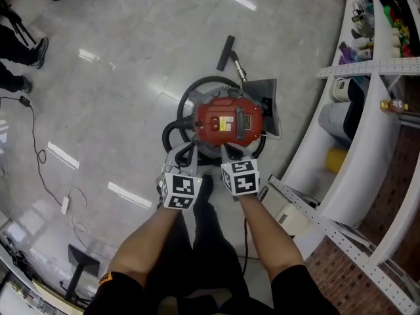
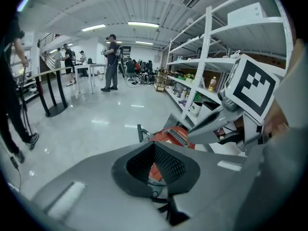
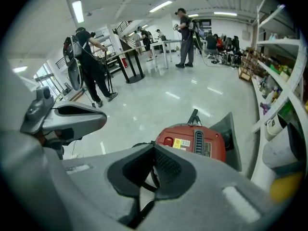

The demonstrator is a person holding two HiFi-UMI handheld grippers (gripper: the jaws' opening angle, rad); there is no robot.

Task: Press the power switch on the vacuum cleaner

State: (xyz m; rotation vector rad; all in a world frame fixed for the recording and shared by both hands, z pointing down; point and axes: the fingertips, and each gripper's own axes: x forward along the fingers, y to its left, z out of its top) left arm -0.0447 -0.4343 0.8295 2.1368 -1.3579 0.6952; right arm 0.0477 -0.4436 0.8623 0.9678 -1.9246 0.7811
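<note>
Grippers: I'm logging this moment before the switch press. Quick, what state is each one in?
Left gripper: shut, holding nothing.
Right gripper: shut, holding nothing.

This looks like a large open lab or test hall. It has a glossy pale grey floor and white perforated-metal shelving racks stocked with bottles and household goods. Long ceiling strip lights run overhead. Tall black-legged standing desks, dark office chairs and several standing people fill the far end.
</note>
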